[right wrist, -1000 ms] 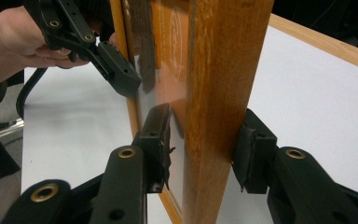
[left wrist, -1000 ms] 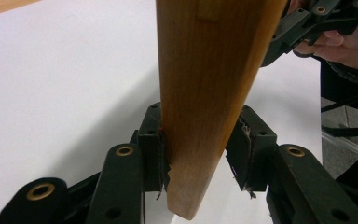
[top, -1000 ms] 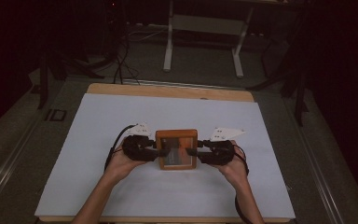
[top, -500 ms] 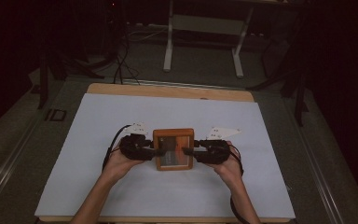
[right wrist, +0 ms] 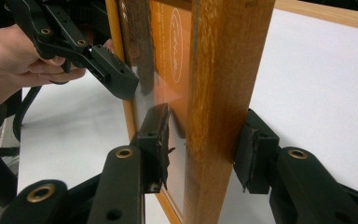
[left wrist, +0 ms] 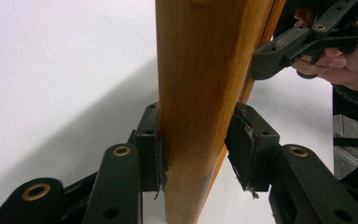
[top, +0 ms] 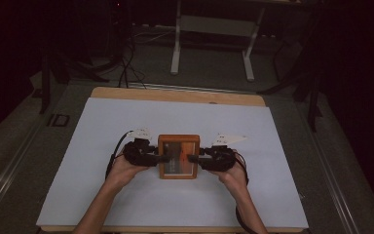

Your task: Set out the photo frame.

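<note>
The left gripper (top: 161, 158) straddles the left rail of a wooden picture frame (top: 177, 156); its jaws have just been opening, one pad touching, the other a little off. The frame sits mid-worktop (top: 102, 126), glass up, long axis running away from the person. The right gripper (top: 193, 158) brackets the right rail, apparently to steady it; whether it clamps, I cannot tell.

White table mat (top: 126, 122), wooden table edge (top: 175, 94), metal stand legs (top: 212, 46)
</note>
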Available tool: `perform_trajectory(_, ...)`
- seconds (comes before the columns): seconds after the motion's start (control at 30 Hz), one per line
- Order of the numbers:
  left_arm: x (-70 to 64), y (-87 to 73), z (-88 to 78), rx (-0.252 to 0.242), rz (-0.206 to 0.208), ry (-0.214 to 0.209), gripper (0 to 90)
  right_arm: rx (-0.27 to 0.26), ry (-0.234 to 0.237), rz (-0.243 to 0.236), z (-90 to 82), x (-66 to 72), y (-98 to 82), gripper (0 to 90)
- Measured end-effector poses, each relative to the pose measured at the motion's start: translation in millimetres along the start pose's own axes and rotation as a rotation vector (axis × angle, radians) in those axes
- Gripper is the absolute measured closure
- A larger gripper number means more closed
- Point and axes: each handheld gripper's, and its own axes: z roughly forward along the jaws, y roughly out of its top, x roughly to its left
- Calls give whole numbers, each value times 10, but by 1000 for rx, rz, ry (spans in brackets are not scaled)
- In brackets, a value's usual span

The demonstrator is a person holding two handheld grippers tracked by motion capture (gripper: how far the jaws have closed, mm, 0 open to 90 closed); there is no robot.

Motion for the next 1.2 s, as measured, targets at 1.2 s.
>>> perform_trajectory(1.2, 53, -7, 152, -11, 3, 94, 509, -24, -50, 64, 125, -91, -83, 569)
